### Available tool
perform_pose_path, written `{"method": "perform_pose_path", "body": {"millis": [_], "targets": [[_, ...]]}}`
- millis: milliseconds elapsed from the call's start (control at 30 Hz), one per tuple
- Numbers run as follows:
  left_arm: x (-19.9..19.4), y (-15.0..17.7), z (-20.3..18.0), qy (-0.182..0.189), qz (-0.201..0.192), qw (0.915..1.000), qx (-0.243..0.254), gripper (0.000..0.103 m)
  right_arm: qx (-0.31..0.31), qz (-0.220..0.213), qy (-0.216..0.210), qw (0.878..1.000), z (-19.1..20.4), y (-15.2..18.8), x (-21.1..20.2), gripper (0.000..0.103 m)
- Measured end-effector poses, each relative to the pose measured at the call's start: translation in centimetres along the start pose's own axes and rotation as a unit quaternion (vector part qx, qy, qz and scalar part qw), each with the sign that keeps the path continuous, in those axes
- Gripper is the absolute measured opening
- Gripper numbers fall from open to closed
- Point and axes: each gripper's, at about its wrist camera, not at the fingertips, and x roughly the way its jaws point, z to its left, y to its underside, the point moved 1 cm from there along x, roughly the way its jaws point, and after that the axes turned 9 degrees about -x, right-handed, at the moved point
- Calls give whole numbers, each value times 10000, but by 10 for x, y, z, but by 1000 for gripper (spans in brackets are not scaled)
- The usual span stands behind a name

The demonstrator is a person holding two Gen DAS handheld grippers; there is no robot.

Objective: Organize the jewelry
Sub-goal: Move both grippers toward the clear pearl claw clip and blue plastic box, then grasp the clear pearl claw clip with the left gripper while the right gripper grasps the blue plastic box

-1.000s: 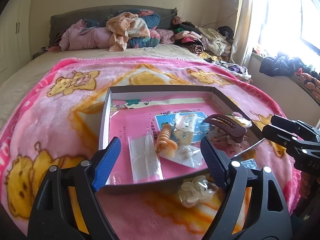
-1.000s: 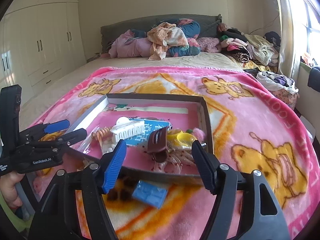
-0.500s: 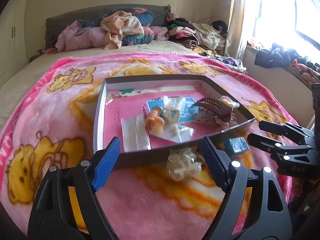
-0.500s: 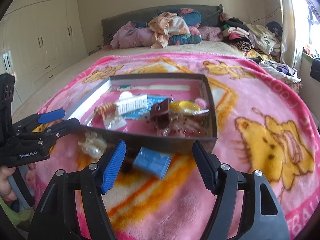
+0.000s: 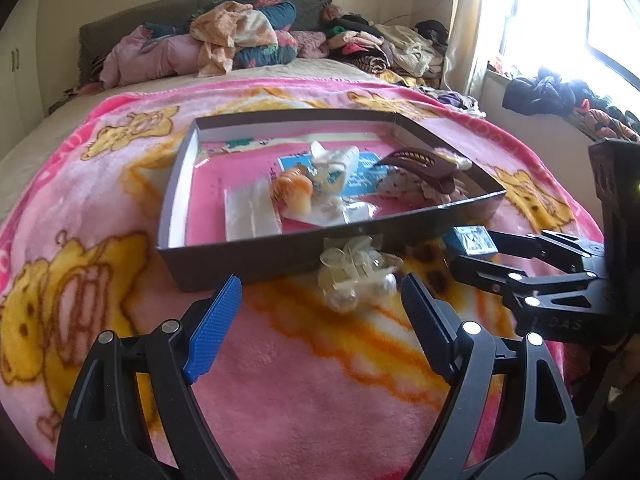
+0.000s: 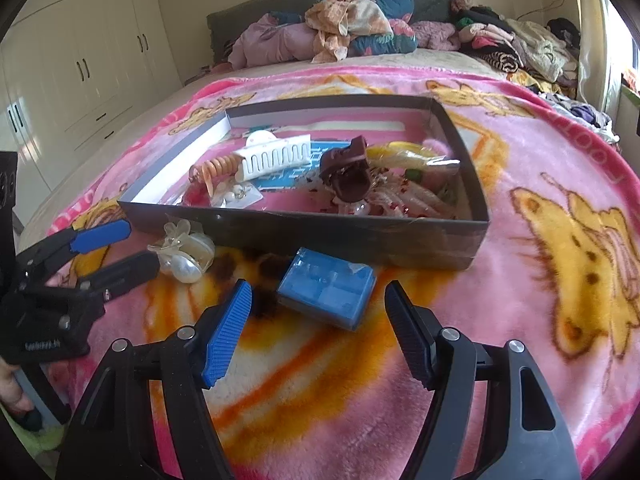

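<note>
Left hand-held gripper (image 5: pixel 320 312): wide open, empty, just short of pearl hair clip (image 5: pixel 356 276) on bed. Right hand-held gripper (image 6: pixel 320 312): open, empty, near blue box (image 6: pixel 326 292).

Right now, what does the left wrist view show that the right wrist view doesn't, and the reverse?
Only the left wrist view: the bright window with dark clothes on its sill, and a clear flat bag on the box floor.
Only the right wrist view: the white wardrobe doors, a yellow item deep in the box, and a hand holding the other tool.
Both: the grey box, brown claw clip, pearl-and-clear clip and blue case lying outside on the pink blanket, with left gripper and right gripper open, holding nothing.
</note>
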Motion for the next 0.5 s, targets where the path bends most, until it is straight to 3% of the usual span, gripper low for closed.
{"method": "perform_pose_path", "body": {"millis": [67,100,167,400,433,500], "targets": [[4,1,-1,25,44,10000,-9,73,88,37,-23,10000,-2,1,5,64],[6,1,-1,38,62,10000,-12,73,140,60,-40,9999,-4,2,7,56],[12,1,-2,67,124,9999,-34,73,222,42,-51,9997,-8,3,7,49],[27,-2,-9,221,306,9992,-107,72,383,-111,-160,9991,-15,5,-6,49],[28,-2,-10,226,323,9992,-105,70,365,-139,-134,9991,-15,6,-9,49],[30,-2,-12,237,364,9990,-82,58,351,-190,-115,9991,-15,7,-13,49]]}}
